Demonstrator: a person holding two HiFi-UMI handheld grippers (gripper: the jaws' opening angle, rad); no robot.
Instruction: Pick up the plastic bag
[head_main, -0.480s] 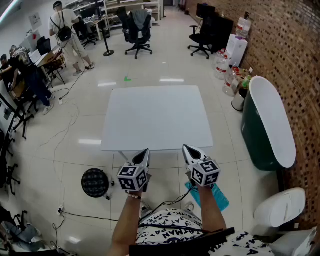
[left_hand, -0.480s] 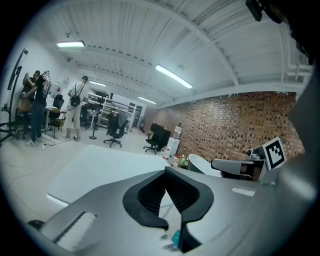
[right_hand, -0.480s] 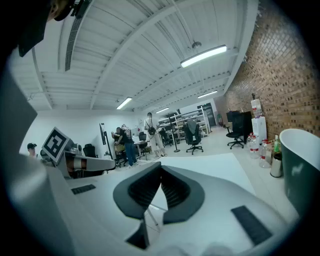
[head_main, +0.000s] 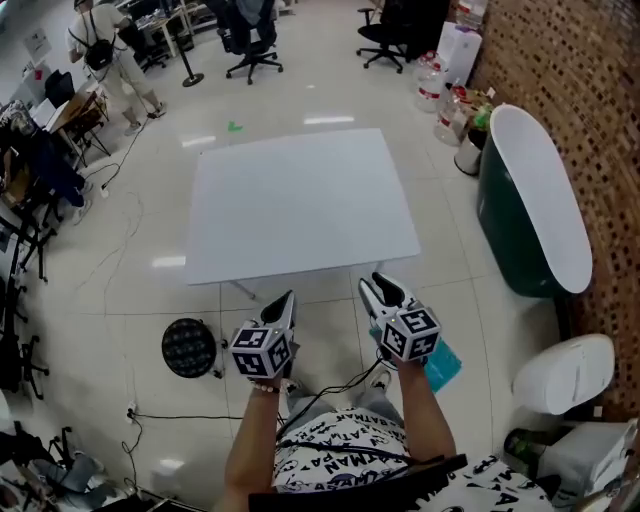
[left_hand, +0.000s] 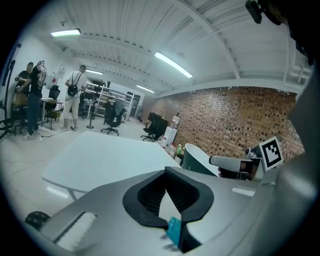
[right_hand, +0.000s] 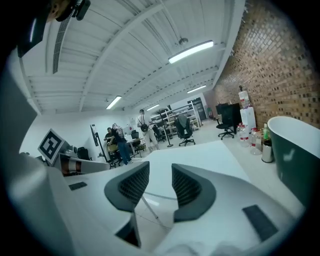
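Note:
The white table (head_main: 300, 200) stands bare; no bag lies on it. On the floor by my right forearm shows a flat blue, bag-like sheet (head_main: 443, 366), partly hidden by the arm; what it is I cannot tell. My left gripper (head_main: 287, 298) hovers over the floor just short of the table's near edge, its tips together and nothing between them (left_hand: 166, 172). My right gripper (head_main: 382, 285) hangs beside it, jaws apart and empty (right_hand: 160, 167). Both point toward the table (left_hand: 105, 155), which also fills the right gripper view (right_hand: 200, 155).
A dark green tub with a white rim (head_main: 535, 200) stands right of the table, a white bin (head_main: 565, 375) nearer. A black round stool (head_main: 190, 347) and a cable (head_main: 200, 418) lie at left. Water bottles (head_main: 430, 85) and office chairs (head_main: 245, 30) stand beyond; people (head_main: 100, 55) at far left.
The table now shows higher and a little further left in the head view. Both grippers keep nearly the same places in the picture. More of the blue sheet shows beside the right arm.

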